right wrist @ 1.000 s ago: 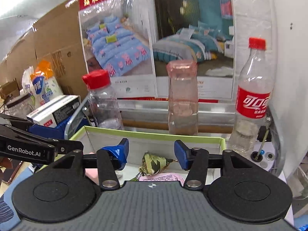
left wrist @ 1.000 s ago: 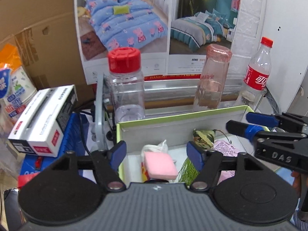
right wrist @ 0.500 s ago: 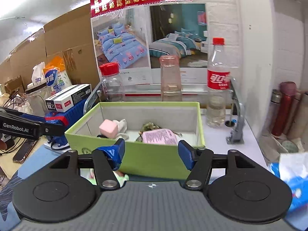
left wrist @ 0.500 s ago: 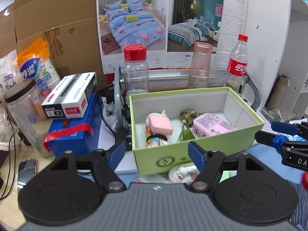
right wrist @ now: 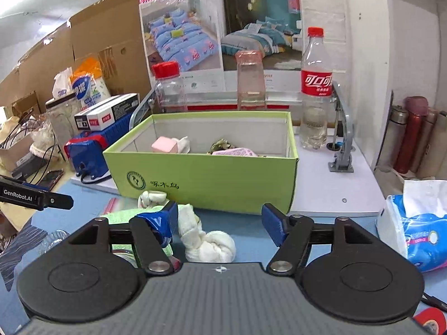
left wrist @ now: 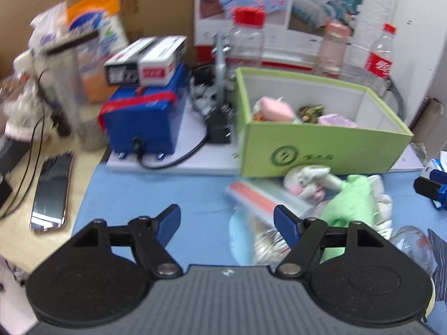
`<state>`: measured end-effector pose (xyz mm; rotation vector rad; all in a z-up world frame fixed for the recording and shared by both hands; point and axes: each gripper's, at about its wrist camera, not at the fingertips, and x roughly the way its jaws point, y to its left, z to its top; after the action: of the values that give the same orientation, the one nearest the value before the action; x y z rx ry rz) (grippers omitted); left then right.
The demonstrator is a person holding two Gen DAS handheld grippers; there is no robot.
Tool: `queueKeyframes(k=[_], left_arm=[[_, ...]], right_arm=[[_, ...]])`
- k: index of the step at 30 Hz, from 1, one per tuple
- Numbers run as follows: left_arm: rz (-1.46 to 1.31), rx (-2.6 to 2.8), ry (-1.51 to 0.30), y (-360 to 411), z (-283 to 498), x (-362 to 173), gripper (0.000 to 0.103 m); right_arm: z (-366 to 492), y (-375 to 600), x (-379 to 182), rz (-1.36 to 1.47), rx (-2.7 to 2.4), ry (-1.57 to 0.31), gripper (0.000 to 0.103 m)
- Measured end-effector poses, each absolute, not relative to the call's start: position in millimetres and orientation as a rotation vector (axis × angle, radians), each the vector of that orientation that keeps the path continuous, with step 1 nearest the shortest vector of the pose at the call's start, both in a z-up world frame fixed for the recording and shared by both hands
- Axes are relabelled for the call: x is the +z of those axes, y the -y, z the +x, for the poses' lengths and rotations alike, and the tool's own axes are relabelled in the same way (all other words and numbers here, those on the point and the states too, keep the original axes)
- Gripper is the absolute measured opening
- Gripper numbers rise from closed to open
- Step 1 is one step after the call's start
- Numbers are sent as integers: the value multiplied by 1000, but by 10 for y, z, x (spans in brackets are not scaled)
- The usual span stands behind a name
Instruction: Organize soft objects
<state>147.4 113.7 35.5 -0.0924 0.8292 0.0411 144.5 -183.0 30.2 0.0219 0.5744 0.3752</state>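
Green cardboard forms the open box [right wrist: 204, 180] standing on the desk [right wrist: 335, 192], and inside it lie a pink sponge [right wrist: 164, 145], a camouflage-patterned bundle [right wrist: 220, 143] and a pink packet [right wrist: 234, 152]. Just near of the box, on the blue mat [left wrist: 156, 195], sit more soft things: a white knotted cloth [right wrist: 206, 243], a light green towel [left wrist: 349, 203] and a small white plush toy [left wrist: 307, 180], touching one another in a loose heap. The right hand-held gripper [right wrist: 219, 220] hangs above the knotted cloth with its jaws wide and nothing between them. The left hand-held gripper [left wrist: 226, 222] is also spread wide and empty, over the mat to the left of the heap. Far behind the box stand a red-capped jar [right wrist: 167, 89], a pinkish bottle [right wrist: 250, 81] and a cola bottle [right wrist: 315, 89]. A phone [left wrist: 51, 192] lies at the far left.
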Motion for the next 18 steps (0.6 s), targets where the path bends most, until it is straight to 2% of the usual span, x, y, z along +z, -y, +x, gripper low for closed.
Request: queueKeyframes(k=[8,13,18], left_arm=[[-118,66,-873,-1293,1602,250,75],[-112,63,-892,-1264,1686,211,75],[-97,6,-899,-1225,1703,274,76]], right_arm=[[1611,1484,271,-15,505,-628,53],[1609,1011,355,-157,679,-644,53],[1693,1235,408,-105,554,-621,53]])
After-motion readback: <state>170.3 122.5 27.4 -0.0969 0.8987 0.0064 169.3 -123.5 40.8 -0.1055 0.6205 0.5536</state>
